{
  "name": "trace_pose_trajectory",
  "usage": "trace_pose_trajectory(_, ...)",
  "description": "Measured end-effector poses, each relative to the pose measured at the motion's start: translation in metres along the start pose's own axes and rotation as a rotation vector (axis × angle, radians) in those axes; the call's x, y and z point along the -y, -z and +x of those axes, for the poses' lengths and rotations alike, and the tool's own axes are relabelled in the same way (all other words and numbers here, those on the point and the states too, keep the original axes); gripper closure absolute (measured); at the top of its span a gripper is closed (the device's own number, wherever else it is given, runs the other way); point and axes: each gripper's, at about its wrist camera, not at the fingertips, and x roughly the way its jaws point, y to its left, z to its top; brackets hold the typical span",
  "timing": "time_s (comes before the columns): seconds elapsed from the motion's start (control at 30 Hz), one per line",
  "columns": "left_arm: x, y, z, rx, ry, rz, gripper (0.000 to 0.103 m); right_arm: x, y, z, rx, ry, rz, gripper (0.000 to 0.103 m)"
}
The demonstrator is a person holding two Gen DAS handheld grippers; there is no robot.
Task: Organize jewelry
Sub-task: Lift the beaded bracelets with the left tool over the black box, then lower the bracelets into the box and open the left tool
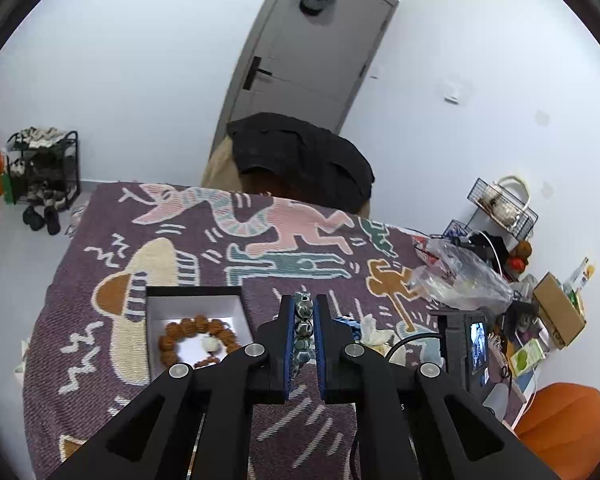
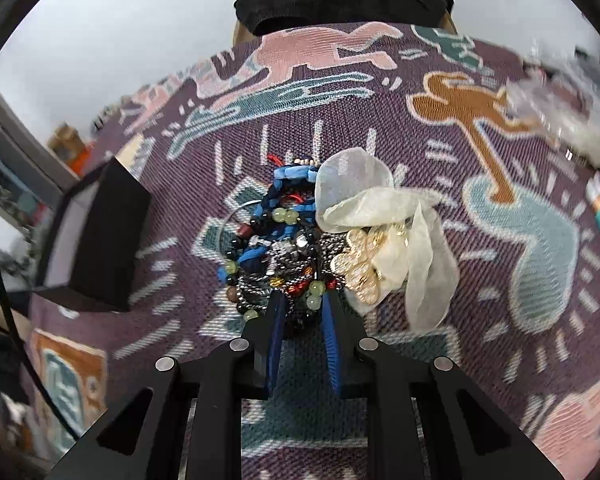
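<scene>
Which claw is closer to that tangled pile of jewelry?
Right. The right claw has its tips in the jewelry pile; the left claw holds a bead bracelet away from it.

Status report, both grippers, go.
Left gripper shut on dark bead bracelet, beside box holding brown bracelet. Right gripper open at jewelry pile. Organza pouch rests against pile.

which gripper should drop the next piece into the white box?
Left. The left gripper is already shut on a dark bead bracelet, and the white box holding a brown bead bracelet sits just to its left. The right gripper is open at the jewelry pile.
</scene>
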Motion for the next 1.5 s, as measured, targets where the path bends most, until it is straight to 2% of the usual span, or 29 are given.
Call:
trace_pose_trajectory(0.13, -0.007, 0.003, -0.004, 0.008, -0.011, -0.005, 0.094, 0.001, 0.003, -0.003, -0.011, 0.045, -0.04, 0.091)
trace_pose_trajectory(0.43, -0.017, 0.008, 0.001, -0.003, -0.014, -0.024, 0.094, 0.04, 0.017, -0.017, -0.047, -0.026, 0.041, 0.094)
trace_pose_trajectory(0.7, -0.013, 0.012, 0.006, -0.02, -0.015, -0.019, 0.094, 0.025, 0.012, -0.012, -0.042, 0.05, -0.048, 0.093)
trace_pose_trajectory(0.83, -0.016, 0.01, 0.003, -0.015, -0.023, -0.02, 0.094, 0.024, 0.006, -0.01, -0.039, 0.039, -0.061, 0.094)
trace_pose_trajectory(1.0, -0.028, 0.004, 0.001, -0.007, -0.05, -0.031, 0.094, 0.015, 0.003, -0.034, 0.033, -0.04, -0.069, 0.094)
trace_pose_trajectory(1.33, -0.057, 0.003, 0.016, -0.042, -0.113, -0.085, 0.093, -0.039, -0.03, -0.101, 0.19, -0.149, -0.148, 0.094)
trace_pose_trajectory(1.4, -0.066, 0.004, 0.021, -0.067, -0.122, -0.117, 0.091, -0.049, -0.036, -0.11, 0.21, -0.161, -0.161, 0.094)
trace_pose_trajectory(1.43, -0.069, 0.005, 0.023, -0.076, -0.122, -0.128, 0.087, -0.054, -0.04, -0.113, 0.217, -0.17, -0.168, 0.094)
trace_pose_trajectory(1.5, -0.076, 0.006, 0.021, -0.077, -0.127, -0.149, 0.07, -0.064, -0.045, -0.119, 0.23, -0.192, -0.179, 0.094)
